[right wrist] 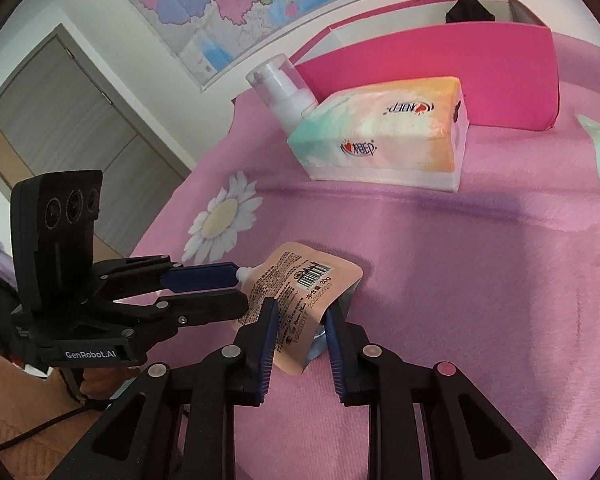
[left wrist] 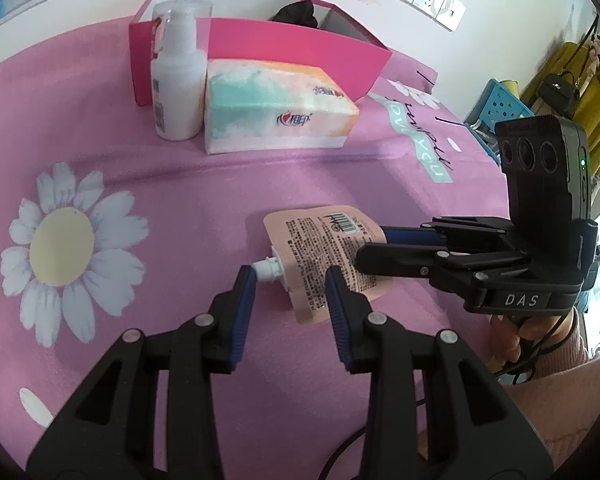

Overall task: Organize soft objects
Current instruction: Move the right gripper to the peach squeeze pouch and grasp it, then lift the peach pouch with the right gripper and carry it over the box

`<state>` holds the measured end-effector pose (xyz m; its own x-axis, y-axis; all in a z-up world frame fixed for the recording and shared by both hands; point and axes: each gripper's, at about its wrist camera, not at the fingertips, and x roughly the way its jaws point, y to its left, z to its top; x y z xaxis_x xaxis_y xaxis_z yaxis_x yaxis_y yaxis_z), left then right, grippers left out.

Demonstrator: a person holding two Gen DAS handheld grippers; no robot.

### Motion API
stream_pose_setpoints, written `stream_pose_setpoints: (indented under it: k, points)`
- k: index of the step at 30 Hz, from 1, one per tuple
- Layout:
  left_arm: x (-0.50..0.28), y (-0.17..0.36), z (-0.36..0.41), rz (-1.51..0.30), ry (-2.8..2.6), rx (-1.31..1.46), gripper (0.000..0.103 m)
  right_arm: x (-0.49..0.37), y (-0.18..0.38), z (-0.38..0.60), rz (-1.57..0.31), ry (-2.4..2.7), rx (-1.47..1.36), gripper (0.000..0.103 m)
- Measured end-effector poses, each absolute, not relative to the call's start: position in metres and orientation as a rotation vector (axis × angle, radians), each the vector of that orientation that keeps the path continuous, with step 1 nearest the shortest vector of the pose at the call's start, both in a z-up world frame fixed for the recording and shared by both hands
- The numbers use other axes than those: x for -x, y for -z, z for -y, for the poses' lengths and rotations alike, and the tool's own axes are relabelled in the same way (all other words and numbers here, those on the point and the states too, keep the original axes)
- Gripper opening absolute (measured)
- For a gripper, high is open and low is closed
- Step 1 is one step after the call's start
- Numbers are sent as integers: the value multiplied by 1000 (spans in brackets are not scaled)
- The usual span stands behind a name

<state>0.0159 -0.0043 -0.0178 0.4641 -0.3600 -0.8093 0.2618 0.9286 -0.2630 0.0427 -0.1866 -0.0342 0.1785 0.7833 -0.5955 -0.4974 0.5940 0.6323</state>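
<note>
A peach spout pouch (left wrist: 320, 248) lies on the pink cloth, white cap (left wrist: 266, 270) toward me; in the right wrist view the pouch (right wrist: 300, 292) looks lifted at one end. My left gripper (left wrist: 291, 276) is open, its fingers either side of the cap end. My right gripper (right wrist: 301, 308) is open, its fingers straddling the pouch's far end, and it reaches in from the right in the left wrist view (left wrist: 374, 246). A soft tissue pack (left wrist: 276, 108) and a white pump bottle (left wrist: 178, 76) stand in front of a pink box (left wrist: 260, 44).
The pink box holds something black (left wrist: 296, 12). The bed cloth has a daisy print (left wrist: 64, 248) at the left. A blue crate (left wrist: 496, 108) and yellow clothing stand beyond the bed's right edge. A door (right wrist: 60, 128) is at the left.
</note>
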Motion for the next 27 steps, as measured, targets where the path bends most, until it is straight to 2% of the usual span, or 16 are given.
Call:
stream_pose_setpoints:
  k: [27]
  points:
    - [-24, -4, 14, -946, 400, 79, 38, -51, 15, 207, -976, -902, -330, 24]
